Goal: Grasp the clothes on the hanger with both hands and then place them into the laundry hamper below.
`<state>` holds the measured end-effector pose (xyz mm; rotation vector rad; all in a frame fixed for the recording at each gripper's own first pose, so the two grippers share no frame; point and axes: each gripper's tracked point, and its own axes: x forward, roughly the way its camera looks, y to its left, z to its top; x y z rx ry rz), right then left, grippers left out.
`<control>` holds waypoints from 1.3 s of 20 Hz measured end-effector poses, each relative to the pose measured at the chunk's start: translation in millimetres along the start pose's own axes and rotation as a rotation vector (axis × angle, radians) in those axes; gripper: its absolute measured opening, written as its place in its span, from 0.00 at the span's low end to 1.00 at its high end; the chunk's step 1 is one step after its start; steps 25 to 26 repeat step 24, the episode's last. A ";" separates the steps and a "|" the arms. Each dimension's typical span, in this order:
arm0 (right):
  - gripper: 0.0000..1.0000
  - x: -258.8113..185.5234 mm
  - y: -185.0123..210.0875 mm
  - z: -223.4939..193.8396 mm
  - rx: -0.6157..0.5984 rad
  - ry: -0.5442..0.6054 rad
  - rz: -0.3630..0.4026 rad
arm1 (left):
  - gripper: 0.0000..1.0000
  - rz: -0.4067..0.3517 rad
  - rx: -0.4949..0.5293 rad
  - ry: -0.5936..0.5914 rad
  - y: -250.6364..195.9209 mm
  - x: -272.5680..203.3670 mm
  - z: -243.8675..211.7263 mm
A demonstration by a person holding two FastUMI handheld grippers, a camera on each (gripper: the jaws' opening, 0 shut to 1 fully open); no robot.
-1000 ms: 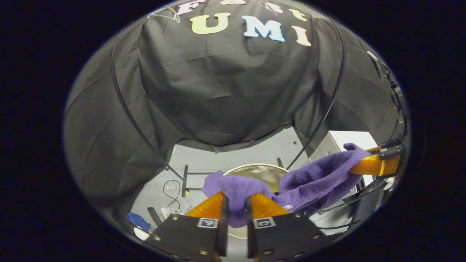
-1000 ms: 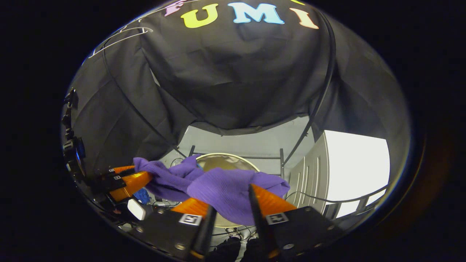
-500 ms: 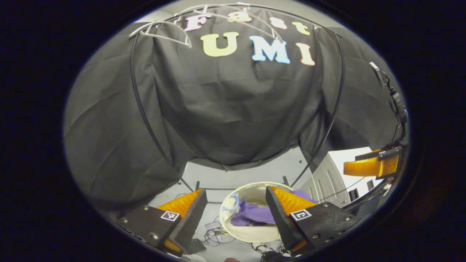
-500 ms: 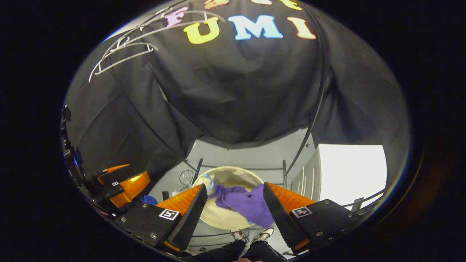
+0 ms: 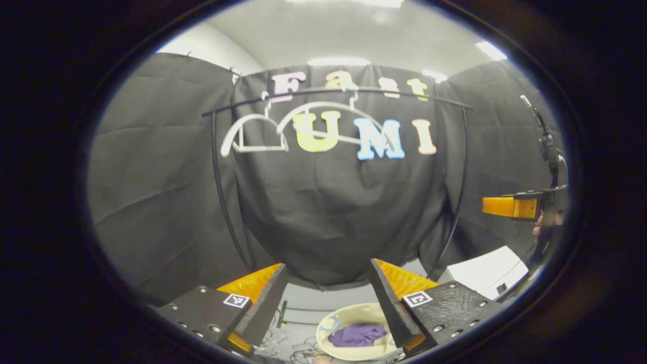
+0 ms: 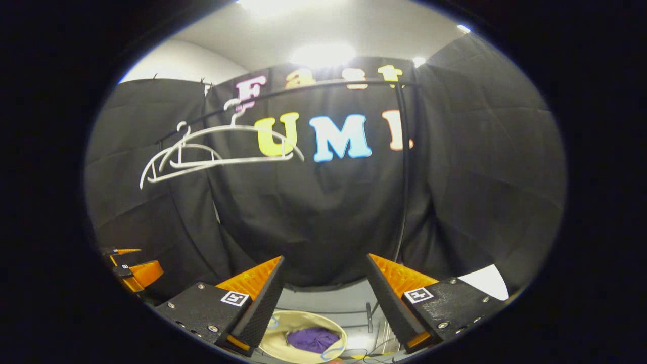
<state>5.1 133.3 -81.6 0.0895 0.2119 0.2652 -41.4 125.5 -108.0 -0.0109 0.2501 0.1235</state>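
Lying in the cream hamper (image 5: 349, 323); purple clothes (image 5: 357, 334), seemingly bunched.

Grey floor (image 5: 303, 303) at bottom centre of the left gripper view. Standing on it: 1 round cream hamper (image 5: 349, 354), rack feet (image 5: 281, 313) behind, loose cables (image 5: 298, 349) at lower left.

Between the spread fingers of the left gripper (image 5: 326, 270) and of the right gripper (image 6: 326, 263) the way is open, nothing held. Far ahead, the black rail (image 5: 333, 93) carries bare white hangers (image 5: 255, 136), with open air under them. Low and near, the laundry hamper (image 6: 280, 328) stands open-topped, purple clothes (image 6: 313, 338) lying inside. Rack uprights (image 5: 462, 172) flank the hamper.
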 end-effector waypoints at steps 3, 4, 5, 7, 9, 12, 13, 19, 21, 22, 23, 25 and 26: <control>0.95 -23.6 -5.7 54.6 -0.029 -0.142 -0.043 | 0.98 0.032 -0.020 -0.128 13.1 -13.6 58.2; 0.95 -29.7 -6.5 68.3 -0.034 -0.181 -0.054 | 0.98 0.036 -0.034 -0.166 17.8 -22.5 75.1; 0.91 -35.5 -7.7 77.6 -0.039 -0.209 -0.063 | 0.98 0.037 -0.051 -0.200 22.3 -27.7 88.8; 0.99 -48.2 -13.4 88.6 -0.054 -0.249 -0.089 | 0.98 0.038 -0.072 -0.250 26.5 -38.3 101.8; 0.91 -56.6 -21.7 85.6 -0.072 -0.248 -0.116 | 0.97 0.044 -0.071 -0.275 35.1 -48.8 105.2; 0.91 -60.0 -32.6 76.1 -0.071 -0.228 -0.151 | 0.97 0.042 -0.059 -0.269 39.8 -49.3 96.0; 0.95 -60.2 -34.1 74.7 -0.063 -0.229 -0.156 | 0.97 0.038 -0.055 -0.261 39.1 -47.6 92.3; 0.92 -41.1 -26.3 83.5 -0.041 -0.208 -0.125 | 0.96 -0.003 -0.021 -0.260 18.0 -41.2 89.7; 0.91 -35.9 -21.4 89.4 -0.050 -0.213 -0.124 | 0.93 -0.007 -0.037 -0.257 15.3 -41.8 83.8; 0.91 -34.2 -16.3 91.7 -0.045 -0.214 -0.115 | 0.97 -0.006 -0.049 -0.253 17.0 -43.6 79.7; 0.92 -31.8 -10.7 92.4 -0.036 -0.216 -0.107 | 0.97 -0.003 -0.057 -0.246 19.2 -45.6 75.6; 0.92 -30.6 -6.7 92.9 -0.031 -0.213 -0.101 | 0.98 0.007 -0.059 -0.239 23.2 -47.7 72.2; 0.92 -30.6 -6.7 92.9 -0.031 -0.213 -0.101 | 0.98 0.007 -0.059 -0.239 23.2 -47.7 72.2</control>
